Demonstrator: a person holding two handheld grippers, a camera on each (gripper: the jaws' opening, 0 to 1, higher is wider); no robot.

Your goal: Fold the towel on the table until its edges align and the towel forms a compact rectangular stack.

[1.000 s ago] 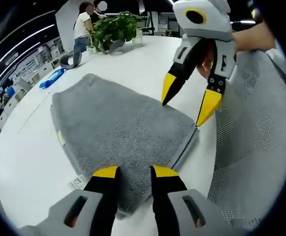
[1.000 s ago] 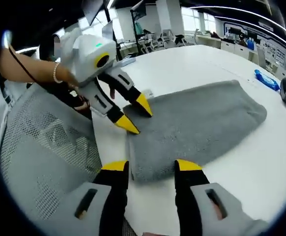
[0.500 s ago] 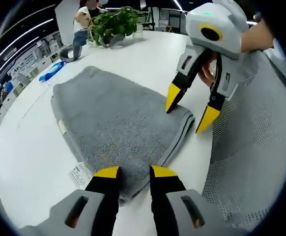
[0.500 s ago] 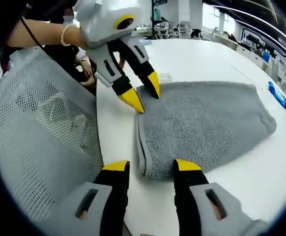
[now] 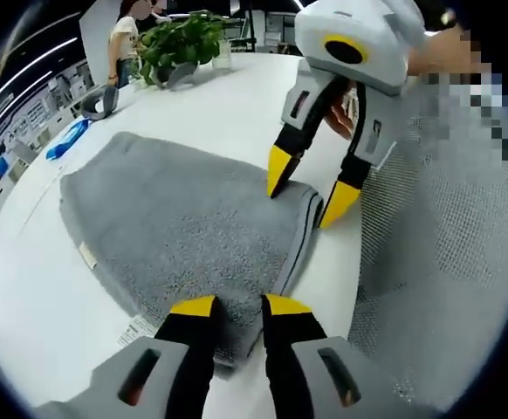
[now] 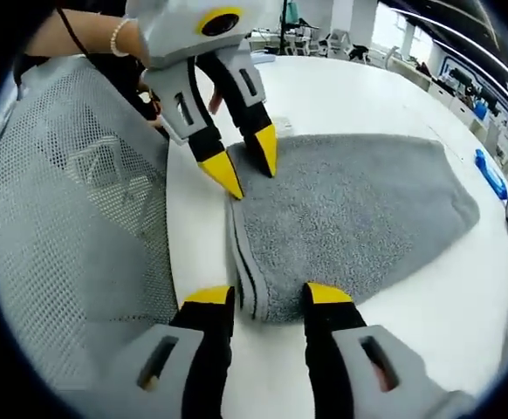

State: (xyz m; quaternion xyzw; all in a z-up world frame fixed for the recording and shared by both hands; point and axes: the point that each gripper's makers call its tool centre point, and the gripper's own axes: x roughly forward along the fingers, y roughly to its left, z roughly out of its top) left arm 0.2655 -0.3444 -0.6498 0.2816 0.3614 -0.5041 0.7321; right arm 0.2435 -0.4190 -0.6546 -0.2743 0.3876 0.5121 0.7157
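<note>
1. Left gripper (image 5: 229, 305) fingers apart, straddling one near corner of the grey towel (image 5: 175, 227); right gripper (image 6: 258, 295) the same at the other near corner.
2. Towel's long axis runs away from both, across the white surface (image 6: 359, 96); likely both lift and fold forward.
3. Left gripper view adds a label (image 5: 136, 329) and a plant (image 5: 180, 39).

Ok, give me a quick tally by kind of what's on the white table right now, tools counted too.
Grey towel: 1
Tools at the towel's near edge, left tool and right tool: 2
Potted plant: 1
Blue object: 1
Total: 5
</note>
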